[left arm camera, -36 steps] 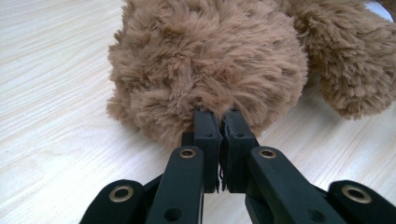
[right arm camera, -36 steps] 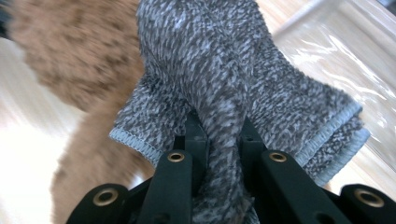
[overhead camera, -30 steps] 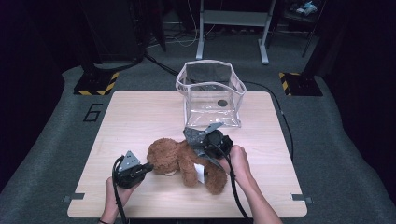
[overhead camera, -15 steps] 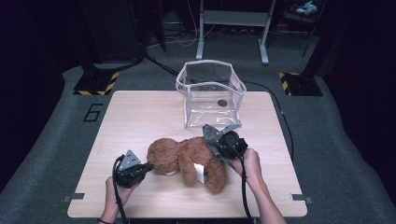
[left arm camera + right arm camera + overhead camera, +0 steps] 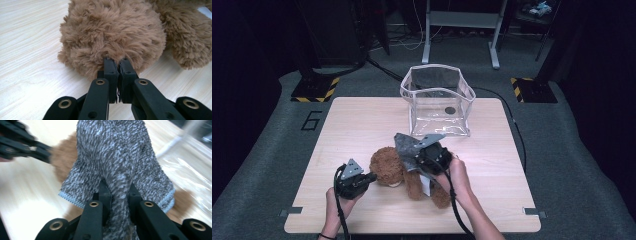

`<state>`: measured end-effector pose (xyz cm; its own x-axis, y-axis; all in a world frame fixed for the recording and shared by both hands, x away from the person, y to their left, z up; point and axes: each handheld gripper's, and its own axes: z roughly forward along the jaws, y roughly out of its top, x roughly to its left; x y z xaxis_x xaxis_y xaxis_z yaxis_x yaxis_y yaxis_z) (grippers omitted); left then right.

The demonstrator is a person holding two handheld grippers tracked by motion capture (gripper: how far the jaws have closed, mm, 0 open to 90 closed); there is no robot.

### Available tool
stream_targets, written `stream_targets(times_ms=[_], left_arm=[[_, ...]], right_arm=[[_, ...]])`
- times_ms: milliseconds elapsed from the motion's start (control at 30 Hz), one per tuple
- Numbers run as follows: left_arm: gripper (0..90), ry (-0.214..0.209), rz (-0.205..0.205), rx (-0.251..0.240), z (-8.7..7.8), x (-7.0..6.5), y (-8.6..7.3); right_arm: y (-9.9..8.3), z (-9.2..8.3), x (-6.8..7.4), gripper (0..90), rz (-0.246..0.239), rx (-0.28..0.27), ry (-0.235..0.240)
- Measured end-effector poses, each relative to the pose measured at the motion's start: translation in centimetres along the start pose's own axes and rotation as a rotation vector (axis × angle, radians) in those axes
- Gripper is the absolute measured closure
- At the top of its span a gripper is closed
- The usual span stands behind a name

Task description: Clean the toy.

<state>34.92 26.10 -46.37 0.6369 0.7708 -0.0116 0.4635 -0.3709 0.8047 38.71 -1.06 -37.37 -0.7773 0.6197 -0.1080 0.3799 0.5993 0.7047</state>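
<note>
Our right gripper (image 5: 412, 150) is clamped on a grey knitted garment (image 5: 117, 157), lifted over the brown teddy bear (image 5: 404, 172) near the table's (image 5: 362, 125) near edge; our left gripper (image 5: 117, 66) pinches the bear's head fur, pinning it. We judge we are dressing the toy: next the opening must be steered over the head. Right hand (image 5: 459, 175) reaches in from the near right, angled far-left

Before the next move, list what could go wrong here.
1. The left gripper pinches only a tuft of the teddy bear's fur, so the fur could slip free under a pull.
2. The right gripper holds just a fold of the grey knitted garment; tugging may drag the bear along.
3. The clear bag stands close behind and could be knocked.
</note>
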Motion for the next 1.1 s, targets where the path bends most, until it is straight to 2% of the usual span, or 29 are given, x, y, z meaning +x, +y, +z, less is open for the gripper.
stream_targets(times_ms=[100, 267, 367, 400, 467, 633, 800, 967, 1033, 1100], left_arm=[[86.4, 0.004, -0.014, 0.002, 0.0, -0.1, 0.0], [86.5, 0.009, -0.015, 0.005, 0.1, -0.2, 0.1], [86.5, 0.011, -0.014, 0.015, 0.0, -0.2, 0.1], [86.5, 0.003, -0.021, 0.021, 0.0, -0.3, 0.2], [86.5, 0.013, -0.020, 0.009, 0.0, -0.2, 0.1], [86.5, 0.006, -0.023, 0.010, -0.1, -0.1, 0.0], [86.5, 0.000, -0.032, 0.000, -0.1, 0.1, -0.1], [86.5, -0.005, -0.027, 0.000, -0.1, 0.0, -0.1], [86.5, -0.003, -0.025, 0.001, -0.1, 0.0, 0.0], [86.5, -0.002, -0.022, 0.002, -0.1, 0.1, 0.0]], right_arm=[[0.9, 1.2, 1.9, 79.9, -0.016, 0.023, 0.033], [2.5, 3.5, 4.8, 79.9, -0.100, 0.017, 0.091], [2.9, 5.0, 6.5, 79.9, -0.153, 0.058, 0.094], [2.9, 5.5, 6.8, 79.9, -0.166, 0.066, 0.093], [2.6, 6.2, 7.2, 80.0, -0.182, 0.093, 0.073], [1.6, 6.0, 6.7, 80.1, -0.168, 0.105, 0.056], [0.4, 5.3, 5.3, 80.1, -0.154, 0.121, 0.032], [-0.9, 4.4, 3.9, 80.2, -0.110, 0.113, 0.022], [-1.1, 3.9, 3.7, 80.1, -0.082, 0.104, 0.010], [-1.4, 3.3, 3.4, 80.1, -0.076, 0.104, 0.000]])
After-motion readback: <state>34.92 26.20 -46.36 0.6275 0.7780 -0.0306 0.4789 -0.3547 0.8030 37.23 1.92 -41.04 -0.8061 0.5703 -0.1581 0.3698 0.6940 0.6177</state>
